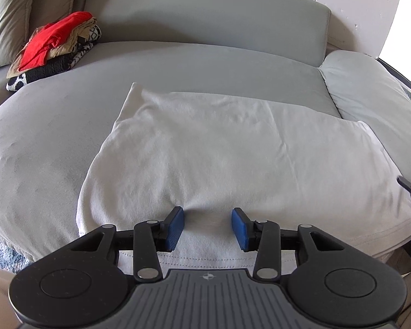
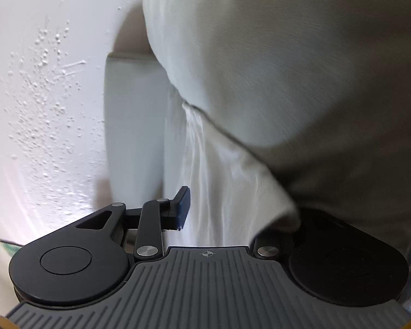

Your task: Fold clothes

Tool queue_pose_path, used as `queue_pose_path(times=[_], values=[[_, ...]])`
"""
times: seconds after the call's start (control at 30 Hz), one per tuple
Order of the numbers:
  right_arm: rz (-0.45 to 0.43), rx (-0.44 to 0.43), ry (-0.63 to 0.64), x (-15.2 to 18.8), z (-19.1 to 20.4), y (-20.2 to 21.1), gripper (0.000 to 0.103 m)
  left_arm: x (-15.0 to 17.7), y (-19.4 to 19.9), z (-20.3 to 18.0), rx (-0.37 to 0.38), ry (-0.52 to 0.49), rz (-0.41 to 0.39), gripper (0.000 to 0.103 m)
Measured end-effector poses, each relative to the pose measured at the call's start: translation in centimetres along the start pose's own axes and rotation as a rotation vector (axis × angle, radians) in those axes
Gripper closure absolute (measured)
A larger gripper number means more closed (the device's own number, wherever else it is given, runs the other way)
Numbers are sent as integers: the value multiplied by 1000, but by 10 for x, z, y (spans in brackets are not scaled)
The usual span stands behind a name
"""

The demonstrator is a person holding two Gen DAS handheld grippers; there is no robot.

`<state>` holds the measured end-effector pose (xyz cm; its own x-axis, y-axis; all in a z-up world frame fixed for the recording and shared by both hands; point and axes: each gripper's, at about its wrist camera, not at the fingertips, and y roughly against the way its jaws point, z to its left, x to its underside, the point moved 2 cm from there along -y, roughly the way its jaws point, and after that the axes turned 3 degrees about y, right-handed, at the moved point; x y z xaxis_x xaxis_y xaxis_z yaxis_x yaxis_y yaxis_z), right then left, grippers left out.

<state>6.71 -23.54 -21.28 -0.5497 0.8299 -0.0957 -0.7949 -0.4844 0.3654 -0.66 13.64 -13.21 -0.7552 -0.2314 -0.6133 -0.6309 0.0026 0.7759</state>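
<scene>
Our left gripper [image 1: 207, 226] stands spread, its ribbed blue pads [image 1: 173, 227] pressing down on the soft white shirt [image 1: 219, 148] that lies flat, lightly creased, on the grey velvety sofa seat [image 1: 41, 137]. Our right gripper [image 2: 205, 208] has shirt cloth draped over one finger; whether it pinches we cannot tell. A rumpled clothes pile [image 1: 54, 46] sits far left.

No legible text or labels.

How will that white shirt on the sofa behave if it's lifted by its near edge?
The white shirt will probably go floppy and drape: it lies flat with soft wrinkles. It is likely light, being thin fabric. It may drag rather than slide on the sofa's matte cushion.
</scene>
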Motion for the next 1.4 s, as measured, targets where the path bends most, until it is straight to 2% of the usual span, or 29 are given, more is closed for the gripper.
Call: queue_pose_path(times=[0.03, 0.1, 0.17, 0.27, 0.37, 0.43, 0.5, 0.57, 0.63, 0.7, 0.77, 0.83, 0.93, 1.0, 1.1, 1.23, 1.4], values=[[-5, 25, 20, 2, 3, -3, 85, -1, 0, 1, 4, 0, 4, 63], [-15, 74, 59, 5, 9, -9, 98, -2, 1, 2, 13, -2, 14, 62], [-25, 141, 164, 11, 25, -11, 99, -3, 7, 4, 24, 4, 30, 63], [-53, 306, 424, 29, 69, -20, 99, -4, 26, 21, 63, 69, 47, 61], [-87, 475, 675, 54, 116, -38, 99, -6, 45, 54, 54, 175, 29, 59], [-108, 543, 876, 77, 149, -48, 99, -10, 54, 83, 72, 260, 5, 57], [-119, 576, 1068, 102, 178, -56, 99, -15, 58, 112, 96, 334, -35, 56], [-129, 571, 1232, 128, 206, -57, 99, -21, 53, 137, 142, 384, -64, 56], [-105, 520, 1361, 170, 234, -69, 99, -27, 43, 156, 215, 451, -69, 56], [-32, 456, 1456, 213, 251, -78, 99, -33, 34, 171, 287, 514, -74, 57], [86, 408, 1510, 255, 259, -94, 99, -38, 31, 177, 324, 521, -119, 56], [222, 382, 1555, 294, 255, -112, 99, -37, 29, 181, 326, 536, -143, 56], [382, 420, 1581, 336, 230, -129, 99, -32, 30, 188, 358, 584, -161, 56], [378, 444, 1584, 349, 227, -138, 98, -28, 29, 196, 370, 626, -157, 56], [380, 422, 1485, 340, 234, -142, 99, -24, 26, 208, 381, 682, -136, 56], [359, 342, 1369, 323, 241, -125, 99, -22, 27, 220, 419, 731, -156, 56], [378, 287, 1337, 326, 251, -115, 99, -27, 26, 218, 423, 731, -166, 56]])
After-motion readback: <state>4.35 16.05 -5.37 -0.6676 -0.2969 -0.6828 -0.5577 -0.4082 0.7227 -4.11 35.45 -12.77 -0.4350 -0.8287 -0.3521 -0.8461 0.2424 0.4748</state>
